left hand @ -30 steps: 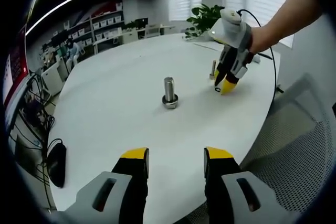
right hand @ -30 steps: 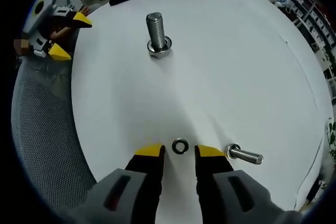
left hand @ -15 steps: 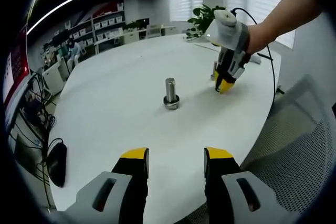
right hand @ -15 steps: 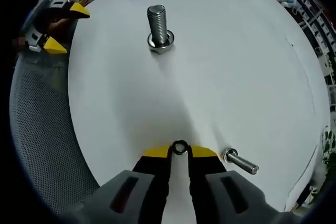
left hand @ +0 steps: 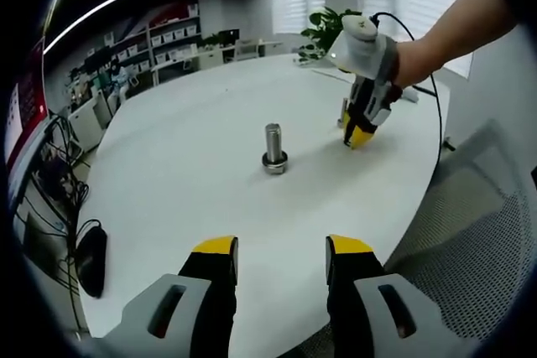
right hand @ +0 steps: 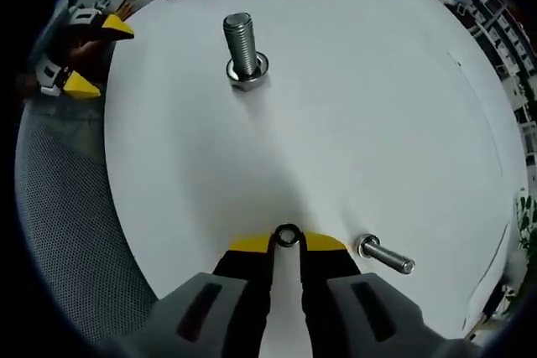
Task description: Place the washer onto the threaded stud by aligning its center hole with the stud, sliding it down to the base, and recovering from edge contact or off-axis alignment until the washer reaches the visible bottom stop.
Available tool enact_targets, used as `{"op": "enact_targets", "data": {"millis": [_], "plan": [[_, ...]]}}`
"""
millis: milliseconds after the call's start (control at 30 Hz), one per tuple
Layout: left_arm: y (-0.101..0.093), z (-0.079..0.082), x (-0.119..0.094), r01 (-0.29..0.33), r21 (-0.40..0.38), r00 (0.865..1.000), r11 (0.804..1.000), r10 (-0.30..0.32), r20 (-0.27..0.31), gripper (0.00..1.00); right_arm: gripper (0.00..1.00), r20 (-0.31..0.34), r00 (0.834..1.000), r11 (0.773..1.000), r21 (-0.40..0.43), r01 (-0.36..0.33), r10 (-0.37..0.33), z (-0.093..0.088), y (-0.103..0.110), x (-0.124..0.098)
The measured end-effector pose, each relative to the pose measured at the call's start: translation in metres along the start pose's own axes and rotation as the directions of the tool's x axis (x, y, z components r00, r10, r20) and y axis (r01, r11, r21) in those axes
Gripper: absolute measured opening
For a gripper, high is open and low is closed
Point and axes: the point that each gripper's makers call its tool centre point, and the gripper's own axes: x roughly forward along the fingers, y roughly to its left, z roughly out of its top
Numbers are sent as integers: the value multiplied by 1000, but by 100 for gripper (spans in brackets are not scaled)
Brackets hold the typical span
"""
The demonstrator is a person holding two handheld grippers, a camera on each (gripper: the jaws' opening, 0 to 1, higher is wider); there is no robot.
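**Washer pinched at right gripper's tips, stud standing well apart**

In the right gripper view: right gripper (right hand: 288, 242) closed on the washer (right hand: 288, 236), yellow tips meeting on either side of the small dark ring at the white table (right hand: 377, 106). Whether lifted clear of the surface or resting on it, cannot tell. Just beside the tips, a loose bolt (right hand: 383, 255) lying on its side, head toward the gripper, shank pointing away. Farther up the table, well apart from the washer, the threaded stud (right hand: 241, 46) standing upright on its hex base, threads bare. At the view's left edge, off the table rim, the left gripper (right hand: 74, 54) with its two yellow tips spread. Grey mesh of a chair (right hand: 59, 207) beyond the table's near edge.

In the left gripper view: left gripper (left hand: 280, 251) open, jaws held wide with nothing between them, hovering over the near edge of the table (left hand: 185, 140). Threaded stud (left hand: 273, 148) upright near the middle of the tabletop. Right gripper (left hand: 359, 136) at the far side, tips down at the surface, held by a hand (left hand: 415, 60) reaching in from the right, a black cable trailing from it. Bolt (left hand: 342, 111) just behind those tips. Washer too small to make out here. A black computer mouse (left hand: 91, 262) near the table's left edge. Shelving and a potted plant (left hand: 323, 27) in the background.
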Motion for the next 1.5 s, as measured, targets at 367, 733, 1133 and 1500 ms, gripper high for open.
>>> {"op": "enact_targets", "data": {"millis": [367, 733, 1133, 1500], "plan": [[0, 0, 0, 1, 1, 1000, 1000, -1, 0, 40, 13, 18, 1000, 998, 61, -12, 11, -2, 1, -4], [-1, 1, 0, 3, 1, 1000, 1000, -3, 6, 40, 14, 43, 999, 994, 107, 18, -22, -5, -15, -24], [0, 2, -1, 2, 1, 1000, 1000, -2, 12, 40, 14, 51, 995, 984, 160, 79, -88, -20, -43, -44], [0, 3, -1, 2, 4, 1000, 1000, -2, 13, 40, 14, 92, 987, 981, 155, 115, -130, -14, -54, -62]]}}
